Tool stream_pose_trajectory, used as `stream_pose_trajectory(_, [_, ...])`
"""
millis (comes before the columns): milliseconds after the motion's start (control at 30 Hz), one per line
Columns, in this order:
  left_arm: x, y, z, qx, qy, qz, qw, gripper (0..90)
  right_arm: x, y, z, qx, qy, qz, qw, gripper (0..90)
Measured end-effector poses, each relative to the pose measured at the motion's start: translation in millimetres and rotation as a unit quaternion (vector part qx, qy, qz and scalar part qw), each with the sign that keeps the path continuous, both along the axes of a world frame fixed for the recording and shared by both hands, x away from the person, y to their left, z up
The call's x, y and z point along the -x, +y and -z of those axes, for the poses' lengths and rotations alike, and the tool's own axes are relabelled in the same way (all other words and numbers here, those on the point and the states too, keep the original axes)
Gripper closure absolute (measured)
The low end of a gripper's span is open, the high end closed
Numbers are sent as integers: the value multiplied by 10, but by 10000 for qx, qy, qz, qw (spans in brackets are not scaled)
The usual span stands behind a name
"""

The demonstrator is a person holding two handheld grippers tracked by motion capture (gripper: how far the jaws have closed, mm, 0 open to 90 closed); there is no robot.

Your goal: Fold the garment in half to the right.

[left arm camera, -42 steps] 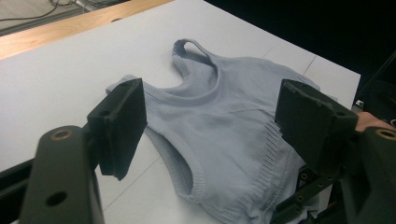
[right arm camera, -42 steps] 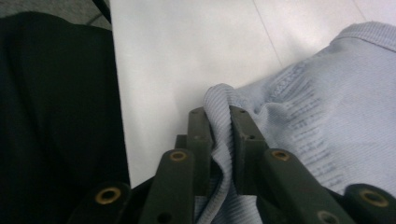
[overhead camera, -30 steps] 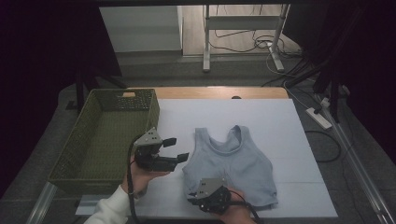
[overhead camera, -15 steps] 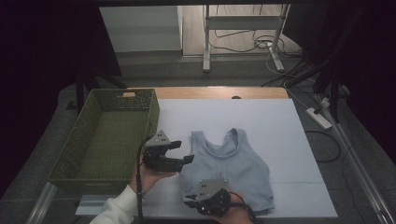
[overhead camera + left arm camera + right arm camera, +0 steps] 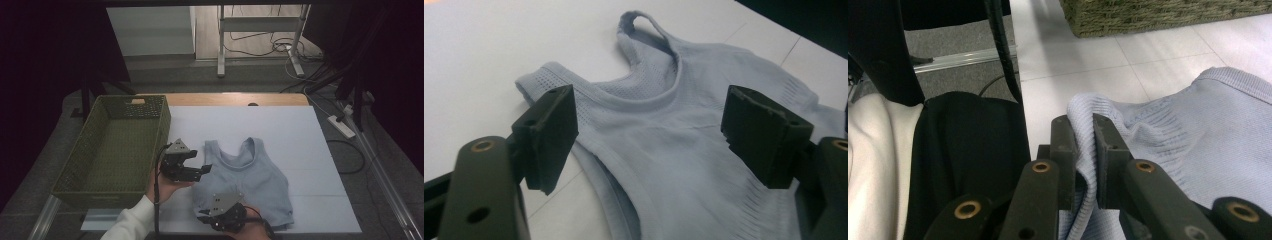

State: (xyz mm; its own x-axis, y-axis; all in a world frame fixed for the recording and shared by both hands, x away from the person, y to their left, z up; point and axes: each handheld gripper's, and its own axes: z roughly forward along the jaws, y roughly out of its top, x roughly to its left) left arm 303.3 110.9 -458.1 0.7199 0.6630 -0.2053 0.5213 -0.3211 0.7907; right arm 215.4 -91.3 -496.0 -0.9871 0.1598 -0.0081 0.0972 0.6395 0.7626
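Note:
A pale blue sleeveless top (image 5: 255, 170) lies flat on the white table (image 5: 280, 125), straps toward the far side. My left gripper (image 5: 202, 162) hovers low at its left strap and armhole. In the left gripper view the top (image 5: 684, 100) lies beneath the left gripper (image 5: 656, 132). Its jaws stand wide apart, have just opened a little more, and press on nothing. At the near edge my right gripper (image 5: 204, 215) pinches the bottom hem. In the right gripper view, ribbed cloth (image 5: 1198, 130) is squeezed in the right gripper (image 5: 1084, 130).
A green woven basket (image 5: 162, 130) stands at the table's left side, close to my left hand; its wall (image 5: 1158, 15) shows beyond the right gripper. A white sleeve (image 5: 130, 222) comes in from the bottom. Cables and a power strip (image 5: 341, 126) lie on the floor to the right.
My left gripper has moved right and down, from beside the basket to the top's left strap. The right gripper has kept its grip on the hem and stayed put.

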Motion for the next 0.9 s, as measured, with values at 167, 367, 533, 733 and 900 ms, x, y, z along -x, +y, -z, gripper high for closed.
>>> stream_pose_trajectory(167, [-173, -25, 101, -11, 163, -75, 9998, 243, 4, 1, 4, 22, -8, -12, 10000, 812])
stream_pose_trajectory(367, [-297, -29, 208, 4, 350, -187, 9992, 241, 3, 0, 9, 36, 13, 2, 10000, 812])
stream_pose_trajectory(533, [-429, -30, 296, -41, 480, -315, 9983, 248, 3, 2, 12, 44, 2, -10, 10000, 812])
stream_pose_trajectory(733, [-553, -86, 421, -239, 595, -456, 9969, 284, 3, -4, 16, 43, 21, -21, 10000, 812])
stream_pose_trajectory(900, [-600, -147, 494, -384, 641, -404, 9964, 284, 4, -1, 20, 58, 38, -31, 10000, 812])
